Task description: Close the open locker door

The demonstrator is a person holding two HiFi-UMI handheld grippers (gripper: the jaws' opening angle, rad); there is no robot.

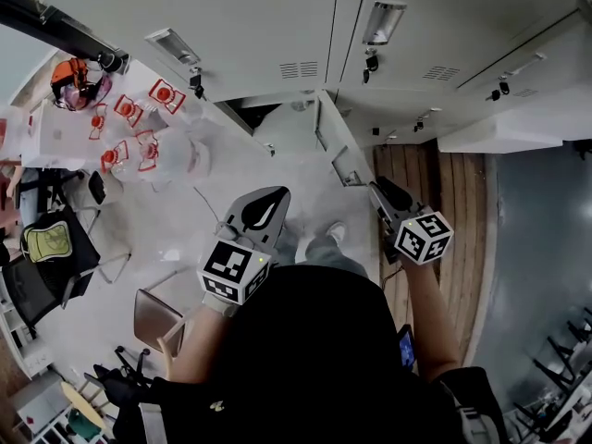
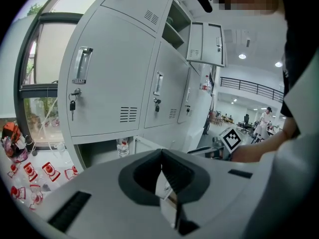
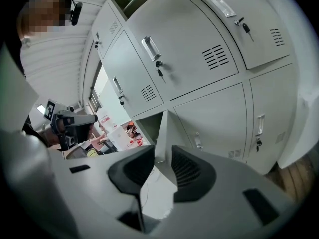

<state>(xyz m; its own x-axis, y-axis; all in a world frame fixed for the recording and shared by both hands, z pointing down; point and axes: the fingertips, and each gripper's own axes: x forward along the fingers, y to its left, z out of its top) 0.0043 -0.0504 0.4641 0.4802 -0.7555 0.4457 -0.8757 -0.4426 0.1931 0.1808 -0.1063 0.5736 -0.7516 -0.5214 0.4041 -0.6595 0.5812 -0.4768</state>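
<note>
Pale grey sheet-metal locker door (image 1: 335, 141) of a bottom-row compartment stands swung wide open, upright and roughly square to the cabinet front. Its free edge lies near the right tongs (image 1: 382, 191), framed between their parted jaws, apart from them.

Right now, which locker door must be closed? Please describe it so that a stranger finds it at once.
Find the wall of grey lockers and look along its bottom row. One door there swings out towards the person, showing its thin edge. Its neighbours in that row lie shut and flat; the upper door is open too, but it sits high up.
</note>
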